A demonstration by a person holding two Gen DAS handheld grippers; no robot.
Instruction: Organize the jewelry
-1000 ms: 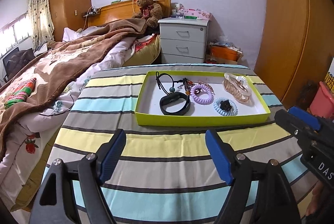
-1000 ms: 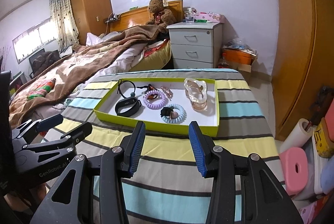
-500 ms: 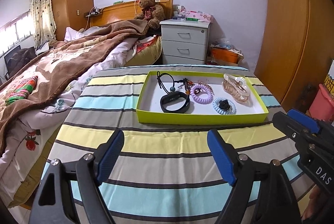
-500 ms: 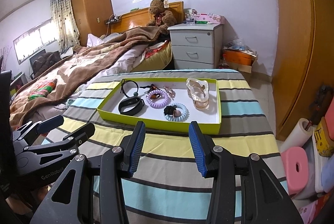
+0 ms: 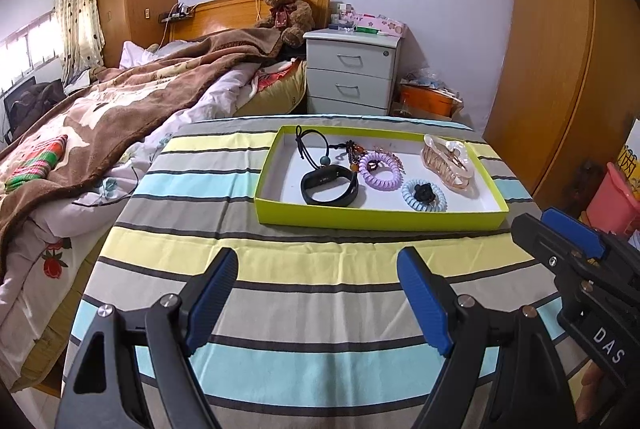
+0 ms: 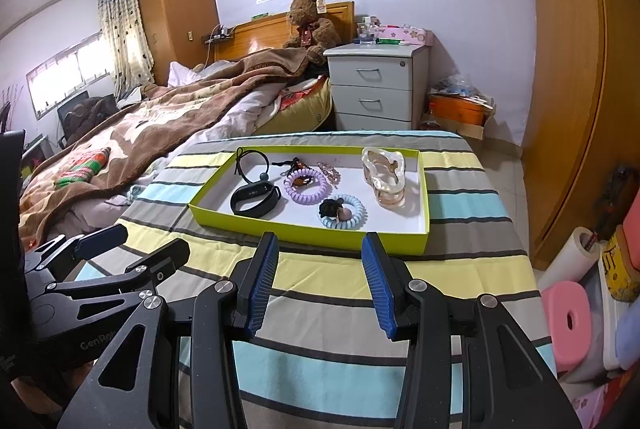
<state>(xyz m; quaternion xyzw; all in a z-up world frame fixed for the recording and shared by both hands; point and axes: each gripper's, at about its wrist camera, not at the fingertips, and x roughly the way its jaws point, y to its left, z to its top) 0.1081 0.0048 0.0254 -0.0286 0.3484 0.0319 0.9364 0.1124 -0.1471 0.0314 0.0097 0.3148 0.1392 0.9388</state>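
Left gripper (image 5: 316,293): jaws spread wide, nothing held between the blue pads; it is poised low over the striped tablecloth (image 5: 328,357), pointed toward the far side.

Ahead of both claws, a shallow lime-green cardboard tray (image 5: 376,219) is set on the cloth, its long axis running left to right across the view. Contents, left to right: a thin black cord loop with a bead (image 5: 310,147), a black rubber wristband (image 5: 330,185), a small dark beaded trinket (image 5: 354,151), a lilac spiral hair tie (image 5: 380,171), a pale blue spiral hair tie with a black ornament (image 5: 423,195), and a translucent amber claw hair clip (image 5: 446,161) at the right end.

Right gripper (image 6: 320,283): jaws roughly half open, empty, just short of the tray's near wall.

Judged relation: every piece lies forward of the claws, beyond the near wall. The wristband is nearer the left gripper; the clip and the pale blue tie are nearer the right. Either reach must be carried over the wall before descending.
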